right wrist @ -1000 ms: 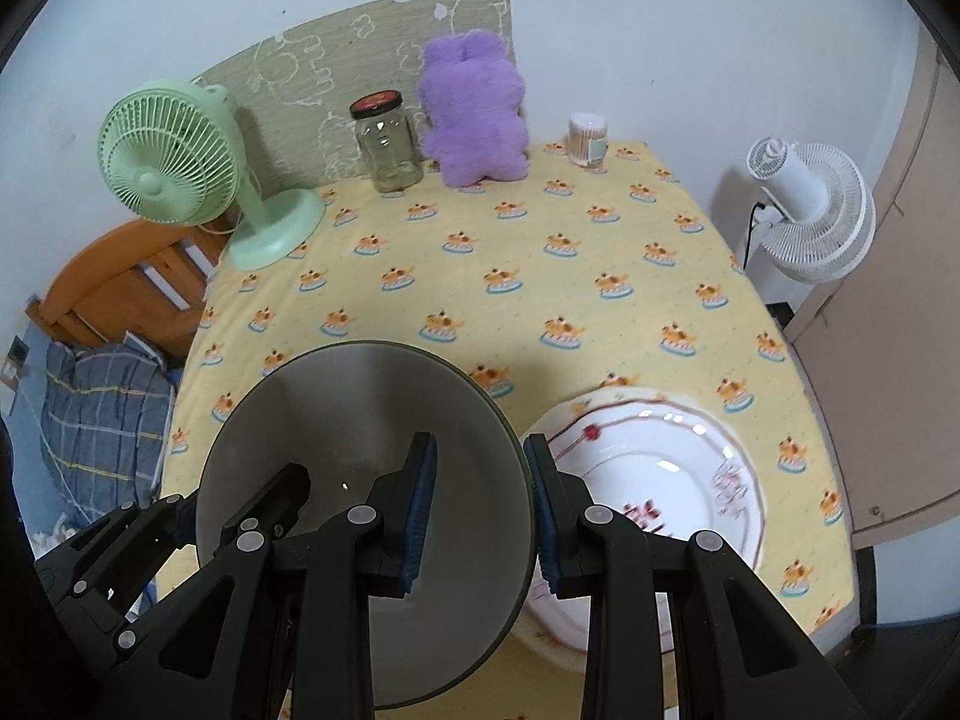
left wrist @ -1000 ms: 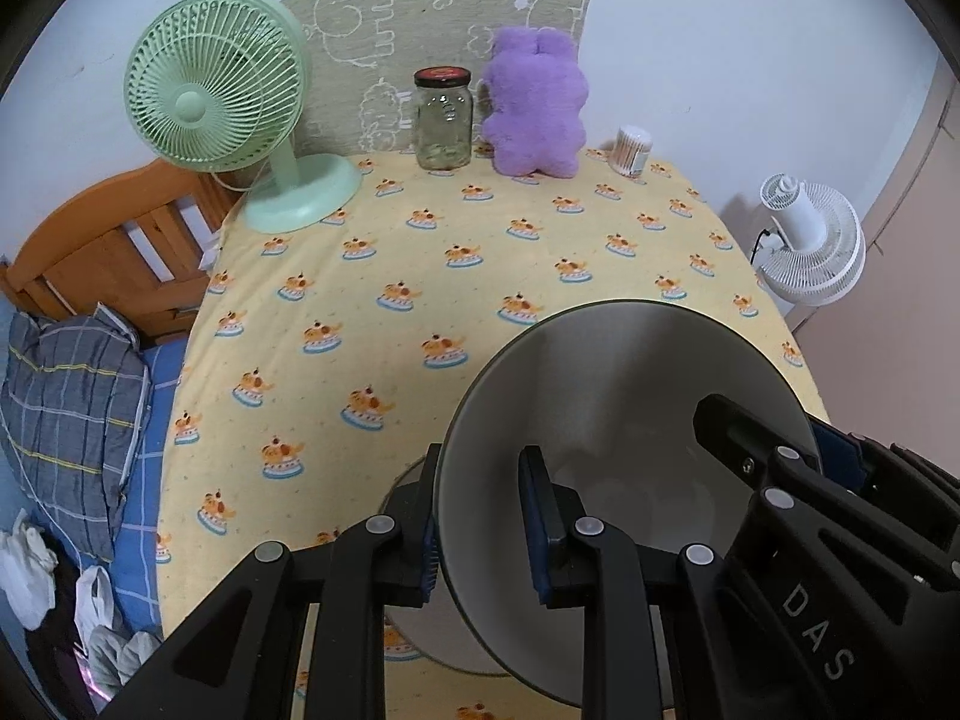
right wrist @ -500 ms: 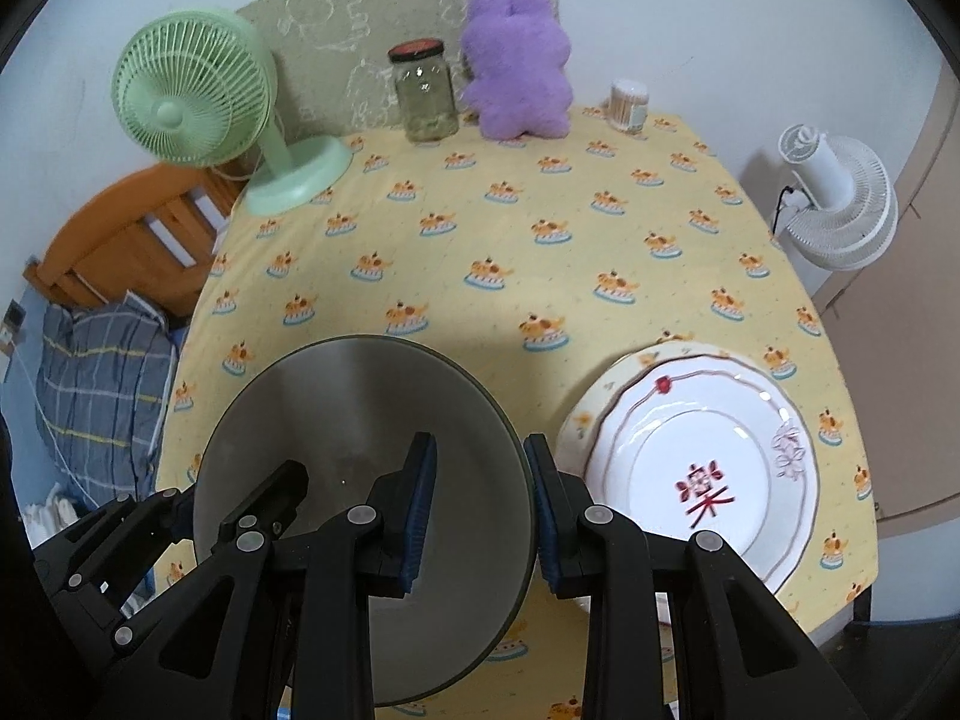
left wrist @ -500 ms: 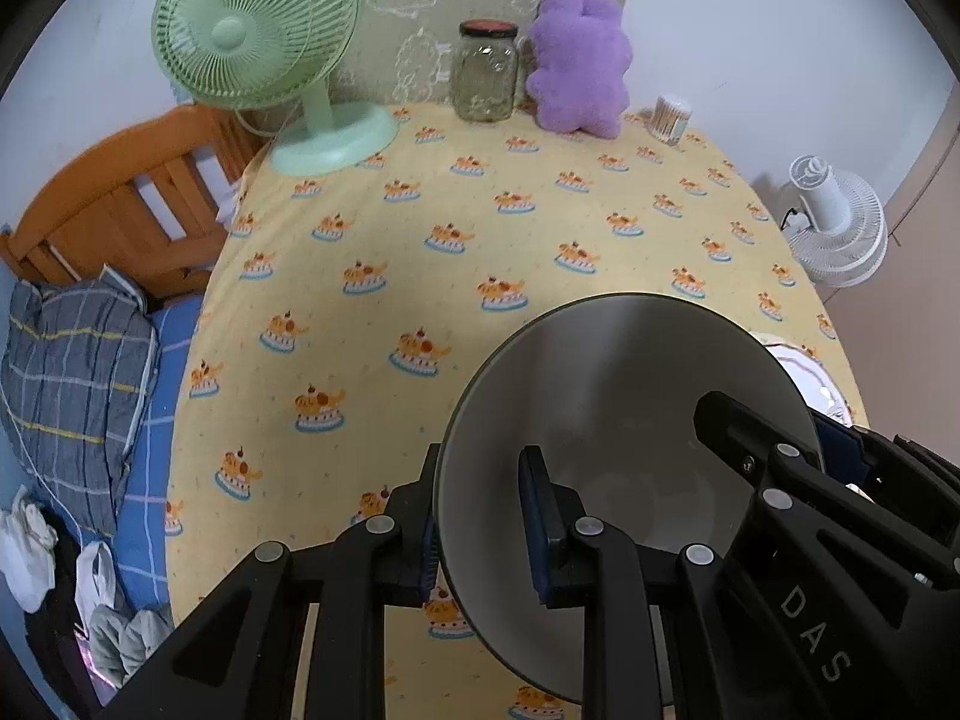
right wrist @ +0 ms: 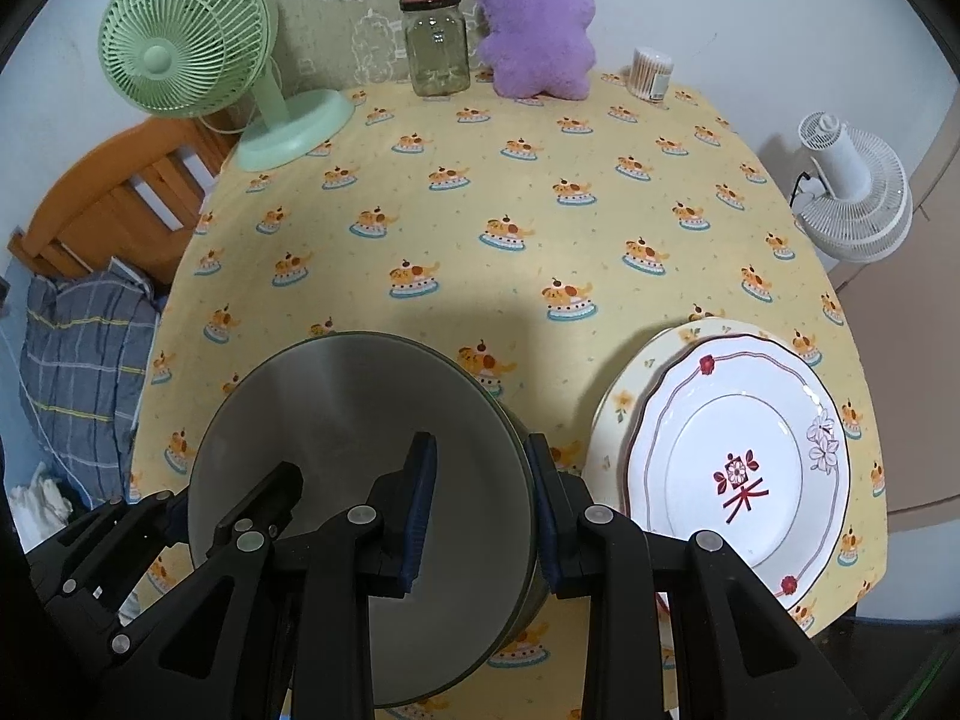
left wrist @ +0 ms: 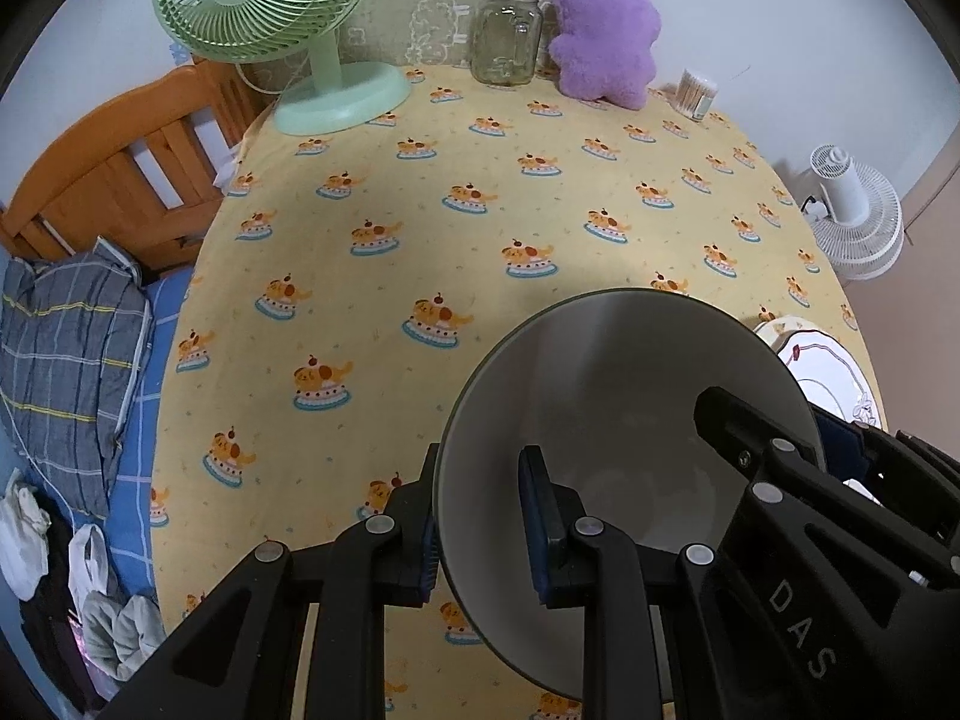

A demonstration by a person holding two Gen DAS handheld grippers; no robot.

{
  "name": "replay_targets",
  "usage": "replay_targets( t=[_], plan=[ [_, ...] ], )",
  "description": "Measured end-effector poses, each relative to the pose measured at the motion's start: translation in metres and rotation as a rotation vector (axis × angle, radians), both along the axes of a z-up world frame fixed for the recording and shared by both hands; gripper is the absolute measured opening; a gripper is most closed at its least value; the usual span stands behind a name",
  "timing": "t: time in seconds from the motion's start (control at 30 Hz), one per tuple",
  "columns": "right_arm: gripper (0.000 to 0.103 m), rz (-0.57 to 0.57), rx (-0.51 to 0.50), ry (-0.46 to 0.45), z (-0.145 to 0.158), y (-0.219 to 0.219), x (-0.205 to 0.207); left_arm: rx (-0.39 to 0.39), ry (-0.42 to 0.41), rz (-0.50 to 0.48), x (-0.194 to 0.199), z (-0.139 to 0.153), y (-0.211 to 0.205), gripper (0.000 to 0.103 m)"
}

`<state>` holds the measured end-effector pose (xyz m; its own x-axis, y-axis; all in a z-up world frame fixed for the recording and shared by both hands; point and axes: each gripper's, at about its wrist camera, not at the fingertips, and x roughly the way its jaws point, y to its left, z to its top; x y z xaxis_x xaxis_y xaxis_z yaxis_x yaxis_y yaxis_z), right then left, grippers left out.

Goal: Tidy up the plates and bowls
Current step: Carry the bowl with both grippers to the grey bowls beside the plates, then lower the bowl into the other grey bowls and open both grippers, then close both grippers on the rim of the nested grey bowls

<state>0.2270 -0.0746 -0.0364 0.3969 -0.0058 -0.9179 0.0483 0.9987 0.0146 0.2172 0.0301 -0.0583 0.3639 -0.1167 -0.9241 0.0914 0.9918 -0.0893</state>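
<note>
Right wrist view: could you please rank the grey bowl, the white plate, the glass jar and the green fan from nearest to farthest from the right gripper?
1. Grey bowl: clamped at its rim by the right gripper.
2. White plate: just to the right, on the table's near edge.
3. Green fan: far left corner.
4. Glass jar: at the back, centre. Fan and jar are nearly level, too close to call.

Two close, steeply downward wrist views, same table (left wrist: 540, 192).
</note>
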Motion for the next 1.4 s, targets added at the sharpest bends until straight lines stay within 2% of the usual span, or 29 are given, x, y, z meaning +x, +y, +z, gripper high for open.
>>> replay_targets(
  t=[0.3, 0.5, 0.73, 0.83, 0.97, 1.03, 1.07, 1.13, 1.4],
  plan=[
    [0.034, -0.012, -0.042, 0.015, -0.007, -0.008, 0.003, -0.010, 0.053, -0.024, 0.006, -0.016, -0.011, 0.020],
    [0.034, -0.010, -0.035, 0.042, -0.016, -0.012, 0.001, 0.032, 0.033, -0.035, 0.001, -0.017, -0.017, 0.020],
    [0.034, 0.004, -0.041, 0.049, -0.018, -0.010, -0.002, 0.029, 0.026, -0.038, -0.003, -0.018, -0.016, 0.021],
    [0.036, 0.007, -0.029, 0.047, -0.016, -0.009, -0.006, 0.008, 0.032, -0.038, -0.004, -0.019, -0.014, 0.030],
    [0.043, 0.017, 0.018, 0.049, -0.014, -0.014, -0.012, -0.065, 0.054, -0.065, -0.009, -0.018, -0.014, 0.052],
    [0.061, 0.018, 0.032, 0.047, -0.013, -0.015, -0.017, -0.082, 0.055, -0.087, -0.014, -0.018, -0.015, 0.062],
    [0.066, 0.016, 0.032, 0.038, -0.011, -0.016, -0.020, -0.082, 0.053, -0.091, -0.016, -0.018, -0.015, 0.066],
    [0.073, 0.013, 0.037, 0.026, -0.010, -0.019, -0.027, -0.075, 0.052, -0.091, -0.019, -0.019, -0.015, 0.069],
    [0.086, 0.009, 0.091, 0.035, -0.010, -0.034, -0.038, -0.097, 0.056, -0.043, -0.027, -0.020, -0.009, 0.083]
  ],
)
